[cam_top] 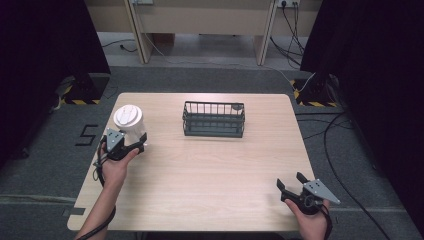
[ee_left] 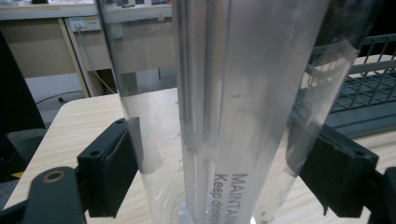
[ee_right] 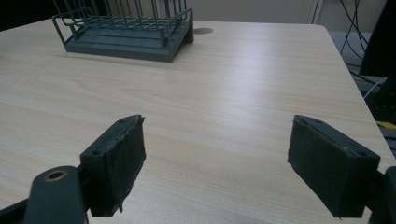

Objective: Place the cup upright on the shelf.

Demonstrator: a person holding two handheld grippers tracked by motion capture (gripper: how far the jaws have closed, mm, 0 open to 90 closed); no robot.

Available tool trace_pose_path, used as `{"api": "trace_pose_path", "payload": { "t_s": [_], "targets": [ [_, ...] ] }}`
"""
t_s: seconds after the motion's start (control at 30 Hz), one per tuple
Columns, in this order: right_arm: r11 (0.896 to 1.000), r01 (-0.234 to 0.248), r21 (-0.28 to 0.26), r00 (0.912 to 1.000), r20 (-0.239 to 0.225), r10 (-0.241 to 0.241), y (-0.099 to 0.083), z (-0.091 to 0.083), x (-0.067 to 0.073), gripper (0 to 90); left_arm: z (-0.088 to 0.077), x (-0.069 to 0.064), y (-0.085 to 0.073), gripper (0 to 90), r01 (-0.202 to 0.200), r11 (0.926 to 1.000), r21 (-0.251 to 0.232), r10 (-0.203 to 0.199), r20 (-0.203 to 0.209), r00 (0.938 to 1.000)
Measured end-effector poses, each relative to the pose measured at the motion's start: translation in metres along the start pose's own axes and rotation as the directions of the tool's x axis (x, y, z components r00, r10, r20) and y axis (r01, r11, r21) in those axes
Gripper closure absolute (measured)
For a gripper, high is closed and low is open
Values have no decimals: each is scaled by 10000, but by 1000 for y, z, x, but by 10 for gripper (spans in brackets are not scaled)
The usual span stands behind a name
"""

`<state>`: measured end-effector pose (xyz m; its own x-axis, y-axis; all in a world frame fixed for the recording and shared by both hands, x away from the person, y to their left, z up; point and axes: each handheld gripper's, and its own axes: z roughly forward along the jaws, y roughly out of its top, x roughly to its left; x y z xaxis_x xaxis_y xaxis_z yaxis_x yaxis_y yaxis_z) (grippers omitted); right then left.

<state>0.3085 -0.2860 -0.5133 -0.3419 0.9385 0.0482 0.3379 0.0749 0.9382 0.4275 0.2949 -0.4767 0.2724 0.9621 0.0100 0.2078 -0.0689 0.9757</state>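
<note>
Clear cup (ee_left: 233, 107), print "MAINTAIN" and "Keep drinking", clamped in left hand-held gripper (ee_left: 219, 172); right hand-held gripper (ee_right: 217, 168) jaws apart.

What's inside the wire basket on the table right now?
The wire basket looks empty: its dark floor shows through the bars. The near wall hides the strip just behind it, so something flat there could go unseen.

White-lidded clear cup (cam_top: 129, 121) — dark grey rack (cam_top: 213, 120)

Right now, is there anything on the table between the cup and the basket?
Nothing visible: bare table lies between the cup, held in the left claw, and the basket.
</note>
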Motion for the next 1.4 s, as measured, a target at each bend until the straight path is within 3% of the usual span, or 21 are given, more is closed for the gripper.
{"api": "trace_pose_path", "payload": {
  "t_s": [0.53,1.4],
  "targets": [
    [10000,-47,9,10000,-10,47,0,0,0,194,7,-25,18,179,-297,9995,-142,304,555,9980],
    [10000,-21,-15,10000,-9,21,0,0,-2,196,20,-60,38,179,-275,9990,-350,317,1270,9914]
  ]
}}
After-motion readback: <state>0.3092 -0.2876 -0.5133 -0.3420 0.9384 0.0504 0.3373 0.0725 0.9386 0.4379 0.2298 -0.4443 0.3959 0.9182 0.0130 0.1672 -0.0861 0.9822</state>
